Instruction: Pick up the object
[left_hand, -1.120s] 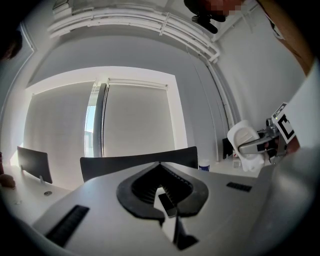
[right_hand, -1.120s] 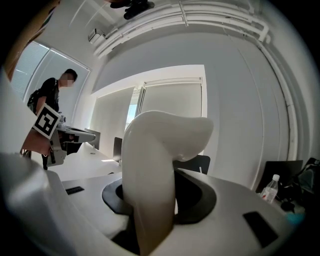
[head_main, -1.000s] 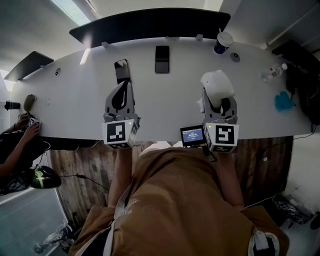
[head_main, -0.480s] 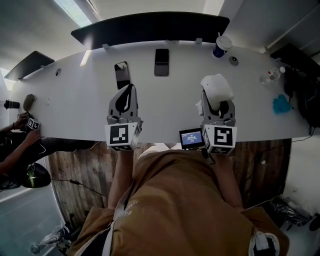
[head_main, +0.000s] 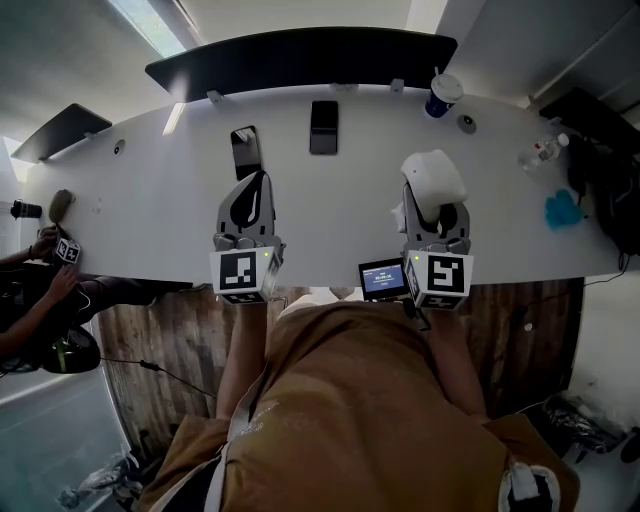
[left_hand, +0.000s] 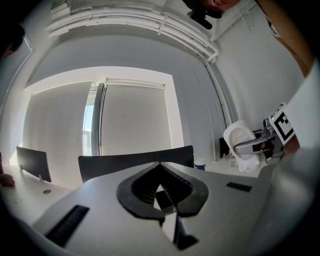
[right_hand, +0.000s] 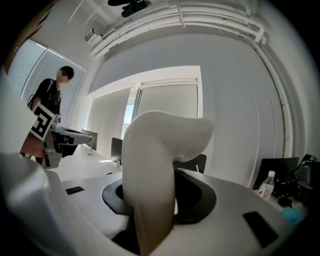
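Right gripper (head_main: 437, 214): It is squeezing the white curved object (head_main: 432, 178) between its two jaws. The jaws are standing wide because the thing is fat.
White curved object: It is sitting in the right gripper, out over the right side of the white table (head_main: 150, 200). It is standing up tall, and its round top is poking out past the jaws. It looks lifted off the table, so the picking up seems mostly done.
Why this grip: The jaws are pinching the lower part, so the heavy top is leaning out front. I think a firm squeeze is keeping it from slipping.
Left gripper (head_main: 258, 182): It is pinched closed and is holding nothing. It is hanging over the left side, well apart from the object, likely so it is not getting in the way.
Things on the table: Two dark phones (head_main: 245, 150) (head_main: 323, 126) are lying flat farther back. A cup with a lid (head_main: 443, 92), a water bottle (head_main: 540, 152) and a blue cloth (head_main: 563, 210) are sitting off to the right, well apart from both grippers.
Small screen (head_main: 383, 276): It is glowing at the near edge of the table, just beside the right gripper.
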